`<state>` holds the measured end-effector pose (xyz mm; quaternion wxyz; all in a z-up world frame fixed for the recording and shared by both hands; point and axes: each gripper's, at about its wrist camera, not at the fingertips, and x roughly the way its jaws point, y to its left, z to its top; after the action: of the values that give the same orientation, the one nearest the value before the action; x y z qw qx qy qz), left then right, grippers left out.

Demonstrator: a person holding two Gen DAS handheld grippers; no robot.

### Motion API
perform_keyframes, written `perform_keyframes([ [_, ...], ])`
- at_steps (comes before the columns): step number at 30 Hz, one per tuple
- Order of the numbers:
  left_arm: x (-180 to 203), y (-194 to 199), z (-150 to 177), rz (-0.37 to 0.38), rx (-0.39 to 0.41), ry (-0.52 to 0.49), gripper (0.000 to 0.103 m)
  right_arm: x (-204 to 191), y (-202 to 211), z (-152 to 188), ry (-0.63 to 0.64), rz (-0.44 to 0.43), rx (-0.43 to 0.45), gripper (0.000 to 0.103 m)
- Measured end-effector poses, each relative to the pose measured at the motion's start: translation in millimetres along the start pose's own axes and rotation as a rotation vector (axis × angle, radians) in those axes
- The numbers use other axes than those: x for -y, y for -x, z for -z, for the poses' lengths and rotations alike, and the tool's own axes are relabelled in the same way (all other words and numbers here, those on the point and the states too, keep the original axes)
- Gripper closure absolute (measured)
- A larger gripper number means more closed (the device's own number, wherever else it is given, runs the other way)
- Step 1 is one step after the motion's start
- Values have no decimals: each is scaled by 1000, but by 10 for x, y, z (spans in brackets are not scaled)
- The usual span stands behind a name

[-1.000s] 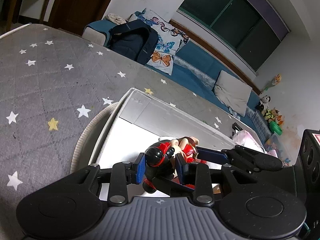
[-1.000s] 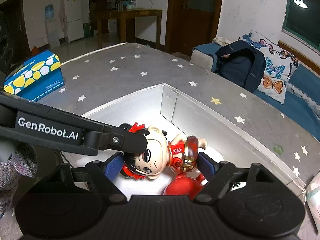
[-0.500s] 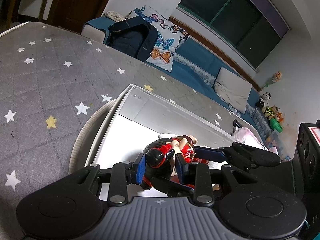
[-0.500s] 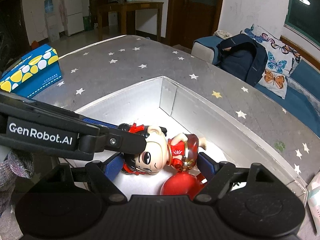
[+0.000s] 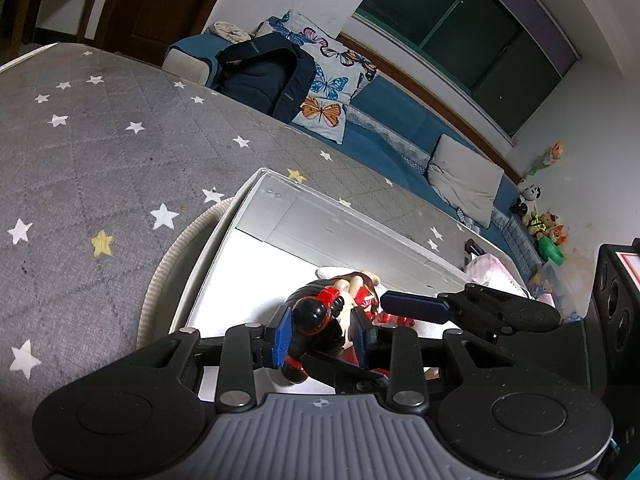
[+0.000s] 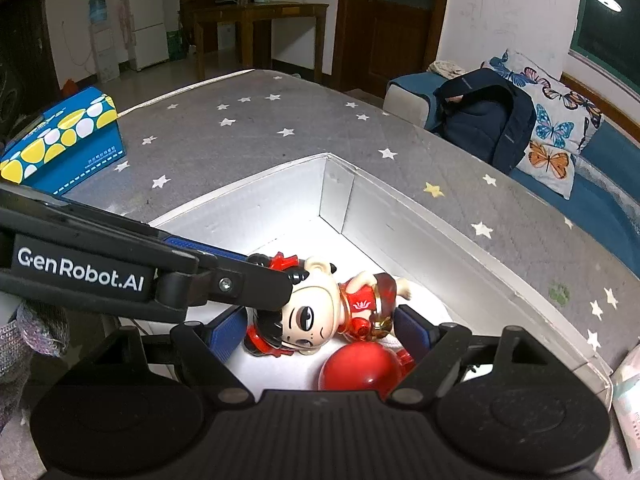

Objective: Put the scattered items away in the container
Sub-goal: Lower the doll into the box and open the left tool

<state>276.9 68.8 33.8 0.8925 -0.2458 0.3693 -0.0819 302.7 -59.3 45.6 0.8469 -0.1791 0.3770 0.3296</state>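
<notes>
Left gripper (image 5: 320, 330) fingers clamp doll (image 6: 320, 312) head inside white box (image 6: 460, 236); right gripper (image 6: 320, 330) fingers wide, straddling doll.

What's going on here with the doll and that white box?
A person is working with two handheld tools over a white box on a star-patterned mattress. The left tool is shut on the head of a doll, which lies inside the box. The right tool is open, its fingers on either side of the doll. A red ball lies in the box beside the doll.
</notes>
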Motion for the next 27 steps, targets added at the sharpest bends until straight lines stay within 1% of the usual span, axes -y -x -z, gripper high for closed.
perform_keyframes([
  [17, 4, 47, 18, -20, 8, -14, 69, -46, 76, 10, -2, 2, 16, 21],
  [27, 35, 167, 52, -15, 25, -28, 69, -84, 241, 47, -19, 14, 44, 21],
])
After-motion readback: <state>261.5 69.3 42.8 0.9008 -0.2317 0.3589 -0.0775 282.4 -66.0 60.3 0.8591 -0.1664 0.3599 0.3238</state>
